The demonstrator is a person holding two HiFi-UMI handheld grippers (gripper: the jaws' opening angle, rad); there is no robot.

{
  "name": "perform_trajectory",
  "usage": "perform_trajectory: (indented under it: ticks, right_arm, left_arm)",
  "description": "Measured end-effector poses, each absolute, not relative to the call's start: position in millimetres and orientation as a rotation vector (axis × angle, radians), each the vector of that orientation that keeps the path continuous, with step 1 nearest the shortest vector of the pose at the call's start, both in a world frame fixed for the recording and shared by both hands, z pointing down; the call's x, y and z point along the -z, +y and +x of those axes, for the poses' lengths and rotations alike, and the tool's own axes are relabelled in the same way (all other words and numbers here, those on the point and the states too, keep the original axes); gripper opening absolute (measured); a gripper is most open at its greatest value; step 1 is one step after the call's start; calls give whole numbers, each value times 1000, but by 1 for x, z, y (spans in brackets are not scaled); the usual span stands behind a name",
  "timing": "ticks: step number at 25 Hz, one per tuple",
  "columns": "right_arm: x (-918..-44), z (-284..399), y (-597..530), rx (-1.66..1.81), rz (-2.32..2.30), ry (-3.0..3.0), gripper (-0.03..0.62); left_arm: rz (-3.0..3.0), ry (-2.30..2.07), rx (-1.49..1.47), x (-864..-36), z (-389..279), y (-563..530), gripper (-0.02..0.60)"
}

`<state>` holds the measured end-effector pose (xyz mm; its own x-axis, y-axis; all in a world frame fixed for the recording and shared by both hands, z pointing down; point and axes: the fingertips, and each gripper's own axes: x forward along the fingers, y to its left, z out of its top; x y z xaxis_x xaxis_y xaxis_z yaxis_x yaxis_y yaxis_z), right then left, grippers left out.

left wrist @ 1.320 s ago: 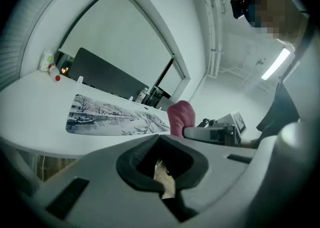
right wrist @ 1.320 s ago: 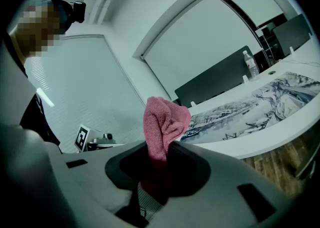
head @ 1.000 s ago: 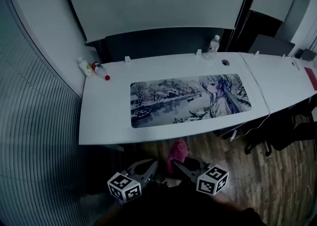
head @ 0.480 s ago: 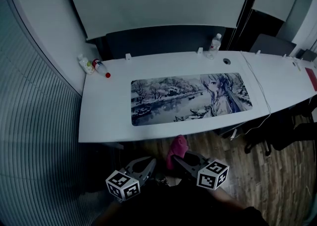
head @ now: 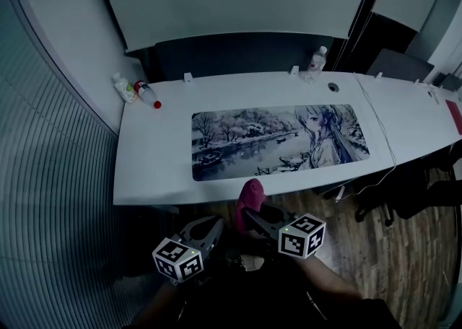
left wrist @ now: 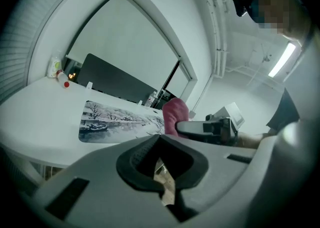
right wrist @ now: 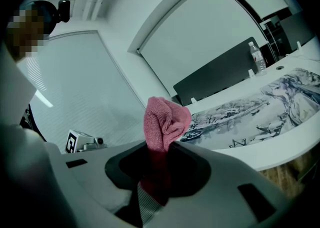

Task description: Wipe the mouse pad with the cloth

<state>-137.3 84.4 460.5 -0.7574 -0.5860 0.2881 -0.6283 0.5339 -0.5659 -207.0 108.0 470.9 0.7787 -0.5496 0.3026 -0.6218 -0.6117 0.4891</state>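
A long mouse pad [head: 280, 140] printed with a snowy scene and an anime figure lies on the white desk [head: 155, 165]. Below the desk's front edge, my right gripper [head: 249, 213] is shut on a pink cloth [head: 250, 196]. The cloth's bunched end sticks up past the jaw tips and overlaps the desk edge. In the right gripper view the cloth [right wrist: 165, 122] rises from the jaws, with the mouse pad [right wrist: 260, 107] beyond it. My left gripper [head: 211, 229] hangs beside it, shut and holding nothing. From the left gripper [left wrist: 159, 139], the cloth [left wrist: 175, 114] and mouse pad [left wrist: 117, 119] are in sight.
Two small bottles [head: 143, 94] lie at the desk's back left corner and a clear bottle [head: 315, 59] stands at the back. A white cable [head: 382, 140] runs over the desk right of the pad. A dark chair [head: 415, 194] stands on the wooden floor at the right.
My right gripper has carried the pink cloth up toward the desk's front edge. The left gripper has stayed low beside it.
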Motion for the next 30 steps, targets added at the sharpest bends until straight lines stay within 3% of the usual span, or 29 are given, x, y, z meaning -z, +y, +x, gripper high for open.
perform_trajectory:
  ticks: [14, 30]
  right_arm:
    - [-526, -166, -8, -1157, 986, -2488, 109]
    - [-609, -165, -97, -1256, 864, -2224, 109]
  left_arm:
    - [2307, -1048, -222, -505, -222, 60, 6]
    - [2184, -1143, -241, -520, -169, 36, 6]
